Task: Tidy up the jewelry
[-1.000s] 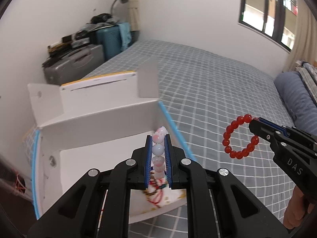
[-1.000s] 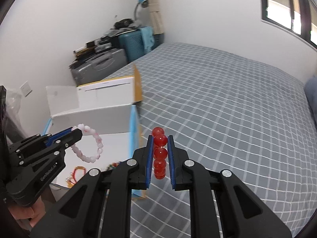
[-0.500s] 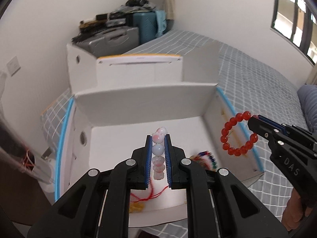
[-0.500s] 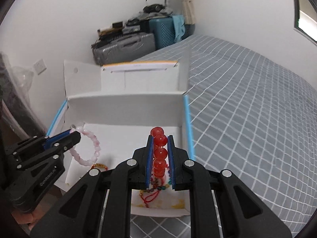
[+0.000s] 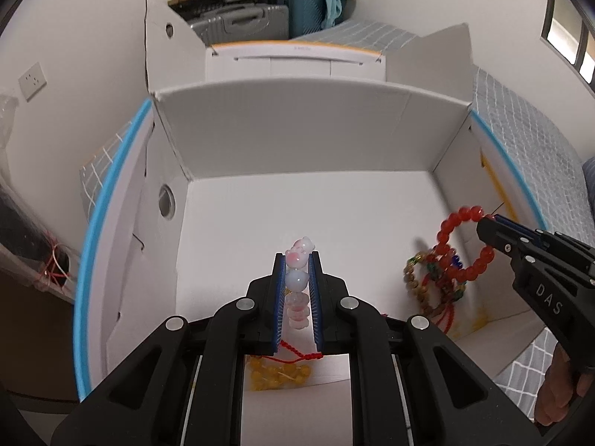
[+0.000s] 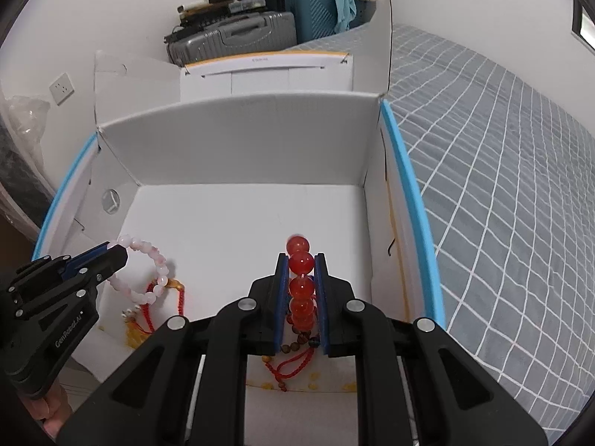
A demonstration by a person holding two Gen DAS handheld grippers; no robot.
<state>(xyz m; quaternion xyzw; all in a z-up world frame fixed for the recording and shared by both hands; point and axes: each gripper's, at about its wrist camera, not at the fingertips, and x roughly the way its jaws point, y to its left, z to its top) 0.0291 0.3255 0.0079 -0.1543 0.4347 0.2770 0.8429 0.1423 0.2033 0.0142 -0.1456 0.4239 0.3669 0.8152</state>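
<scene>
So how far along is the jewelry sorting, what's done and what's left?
Done: several bead and cord pieces already lie in the white box. In hand: the left hand-held gripper grips a pink bracelet, the right hand-held gripper a red bracelet, both over the box. Left: releasing both inside.

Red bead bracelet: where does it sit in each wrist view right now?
Left wrist view: red bead bracelet at right edge, hanging from the right gripper over the white box.
Right wrist view: bottom centre, clamped between the fingers.
Shared landmark: the box's blue-edged right wall.
</scene>
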